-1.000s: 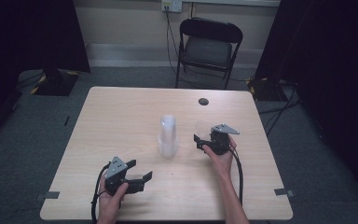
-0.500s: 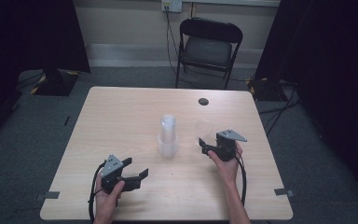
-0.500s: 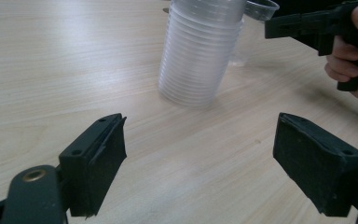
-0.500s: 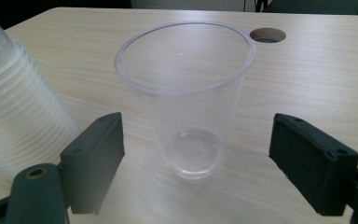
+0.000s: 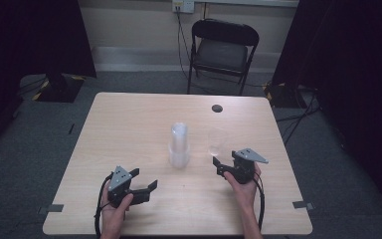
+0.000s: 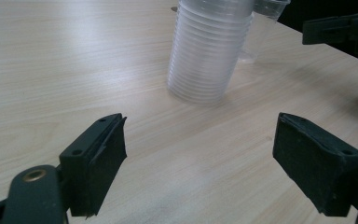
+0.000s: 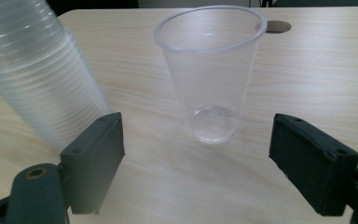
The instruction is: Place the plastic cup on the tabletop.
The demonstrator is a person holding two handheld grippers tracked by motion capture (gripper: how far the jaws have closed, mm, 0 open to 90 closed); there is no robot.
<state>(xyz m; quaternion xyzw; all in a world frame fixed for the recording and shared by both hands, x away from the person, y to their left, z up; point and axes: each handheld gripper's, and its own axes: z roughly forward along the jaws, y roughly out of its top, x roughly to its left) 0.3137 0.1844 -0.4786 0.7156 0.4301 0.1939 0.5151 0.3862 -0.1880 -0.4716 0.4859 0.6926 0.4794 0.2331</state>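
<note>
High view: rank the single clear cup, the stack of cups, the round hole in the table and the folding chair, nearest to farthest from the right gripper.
From the right gripper:
1. Single clear cup, upright just beyond its open jaws.
2. Stack of cups, to its left, mid-table.
3. Round hole, near the table's far edge.
4. Folding chair, on the floor beyond the table.

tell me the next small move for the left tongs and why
Probably ease the left tongs forward toward the stack of cups. Their jaws stand wide open and short of the stack, with bare table between. A single cup already stands upright apart from the stack, in front of the open right tongs, so another cup likely comes off next.
</note>
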